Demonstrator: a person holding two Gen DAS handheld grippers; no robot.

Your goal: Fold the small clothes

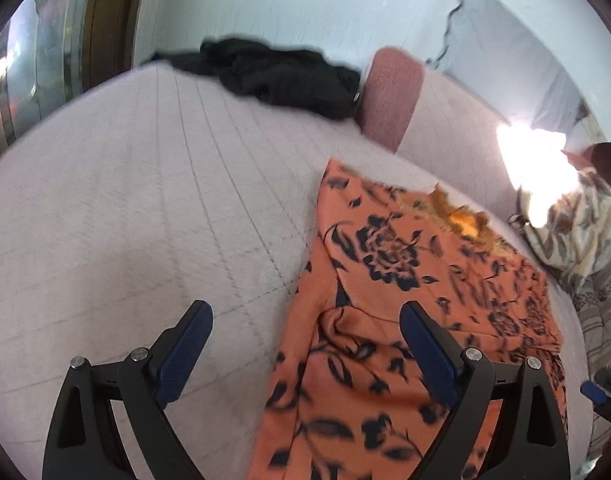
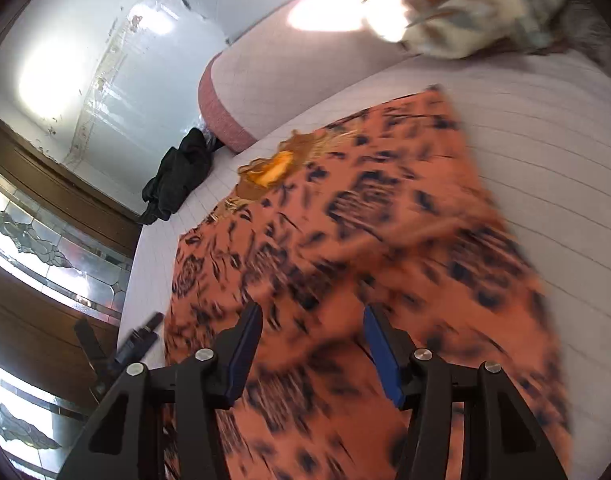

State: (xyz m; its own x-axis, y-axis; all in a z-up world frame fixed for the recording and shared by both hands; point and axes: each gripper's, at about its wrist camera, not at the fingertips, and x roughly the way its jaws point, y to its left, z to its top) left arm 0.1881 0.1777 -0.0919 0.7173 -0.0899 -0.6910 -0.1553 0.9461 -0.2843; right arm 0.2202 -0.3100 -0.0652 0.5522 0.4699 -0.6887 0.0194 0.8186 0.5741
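Note:
An orange garment with a black flower print (image 1: 409, 320) lies spread on the pale quilted bed (image 1: 125, 208); its embroidered neckline (image 1: 461, 216) points to the far side. My left gripper (image 1: 305, 312) is open above the garment's left edge, holding nothing. In the right wrist view the same garment (image 2: 365, 220) fills the middle, blurred by motion. My right gripper (image 2: 312, 312) is open just above the cloth, empty. The other gripper's tip (image 2: 141, 340) shows at the garment's left edge.
A black garment (image 1: 281, 72) lies crumpled at the far end of the bed, next to a pink bolster (image 1: 389, 96). A cream leaf-print cloth (image 1: 573, 224) is heaped at the right. A wooden door with stained glass (image 2: 45, 248) stands beyond the bed edge.

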